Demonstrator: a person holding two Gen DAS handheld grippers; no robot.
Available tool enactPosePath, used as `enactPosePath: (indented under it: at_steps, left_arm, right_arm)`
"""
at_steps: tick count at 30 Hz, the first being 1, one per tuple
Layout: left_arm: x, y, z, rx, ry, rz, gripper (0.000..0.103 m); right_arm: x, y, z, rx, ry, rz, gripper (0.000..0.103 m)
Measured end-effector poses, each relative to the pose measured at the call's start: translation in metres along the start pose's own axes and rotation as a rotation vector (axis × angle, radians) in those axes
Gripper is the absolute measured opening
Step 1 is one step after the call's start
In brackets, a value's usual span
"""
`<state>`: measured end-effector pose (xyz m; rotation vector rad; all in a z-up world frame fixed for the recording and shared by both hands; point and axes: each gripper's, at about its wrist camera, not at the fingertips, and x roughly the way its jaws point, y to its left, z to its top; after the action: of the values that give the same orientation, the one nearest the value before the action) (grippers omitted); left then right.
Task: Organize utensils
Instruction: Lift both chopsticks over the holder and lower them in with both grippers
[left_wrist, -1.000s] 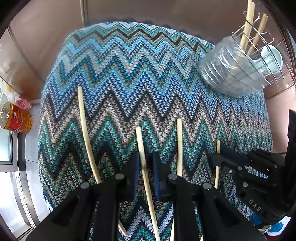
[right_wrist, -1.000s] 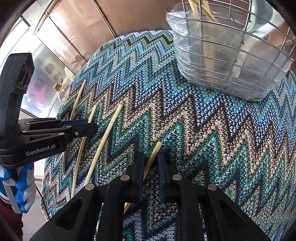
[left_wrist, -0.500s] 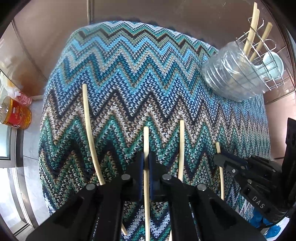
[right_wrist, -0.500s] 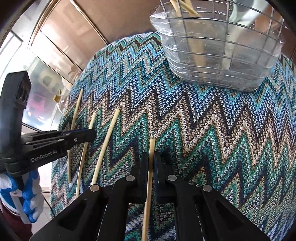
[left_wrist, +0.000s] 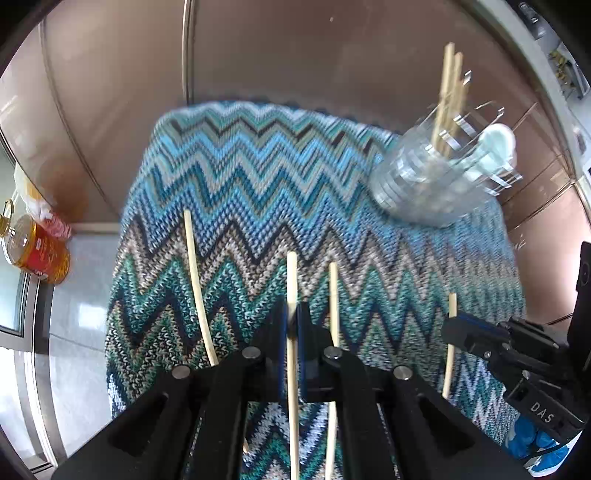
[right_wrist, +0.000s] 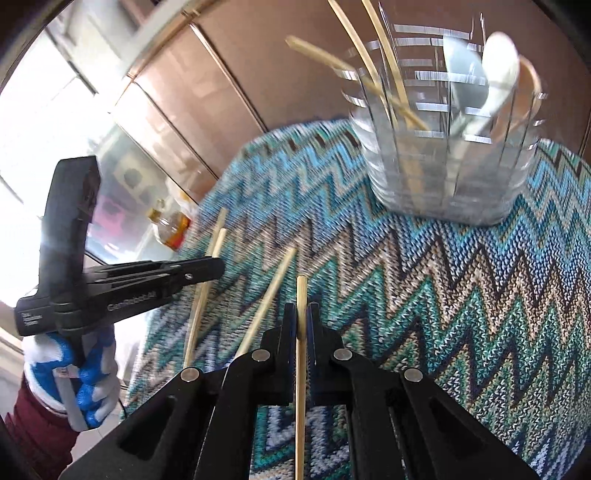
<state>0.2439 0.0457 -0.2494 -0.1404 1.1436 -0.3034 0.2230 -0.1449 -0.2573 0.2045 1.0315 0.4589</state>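
My left gripper (left_wrist: 291, 325) is shut on a pale wooden chopstick (left_wrist: 291, 280) and holds it above the zigzag cloth (left_wrist: 258, 177). My right gripper (right_wrist: 301, 321) is shut on another chopstick (right_wrist: 301, 295), also lifted. Two chopsticks stay on the cloth: one at the left (left_wrist: 195, 288) and one just right of the left gripper (left_wrist: 333, 295). The wire utensil basket (right_wrist: 443, 155) stands at the far right of the cloth with several chopsticks and spoons upright in it; it also shows in the left wrist view (left_wrist: 436, 181).
A glass jar with a red label (left_wrist: 37, 254) stands on the counter left of the cloth. Brown cabinet panels (left_wrist: 258, 55) rise behind the table. A gloved hand (right_wrist: 74, 373) holds the left gripper's handle.
Both grippers closed on their chopsticks and lifted them off the cloth, tilting upward. The basket now sits more in line ahead of the right gripper.
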Motion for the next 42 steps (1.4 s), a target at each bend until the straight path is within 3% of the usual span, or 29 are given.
enactPosePath:
  at_steps: [7, 12, 27, 34, 42]
  left_arm:
    - [-0.039, -0.011, -0.015, 0.008, -0.089, -0.026, 0.004]
    - [-0.066, -0.029, -0.03, 0.044, -0.171, 0.005, 0.004]
    - [-0.146, -0.095, -0.071, 0.201, -0.442, 0.083, 0.004]
    - [-0.161, -0.12, -0.079, 0.264, -0.511, 0.095, 0.004]
    - [-0.16, -0.135, -0.076, 0.299, -0.529, 0.087, 0.004]
  right_arm:
    - [-0.037, 0.01, -0.02, -0.01, -0.093, 0.058, 0.005]
    - [-0.065, 0.019, -0.038, -0.021, -0.153, 0.074, 0.005]
    - [-0.159, 0.043, -0.065, -0.126, -0.349, -0.01, 0.005]
    - [-0.181, 0.042, -0.062, -0.13, -0.418, -0.039, 0.005]
    - [-0.189, 0.035, -0.056, -0.127, -0.461, -0.063, 0.005]
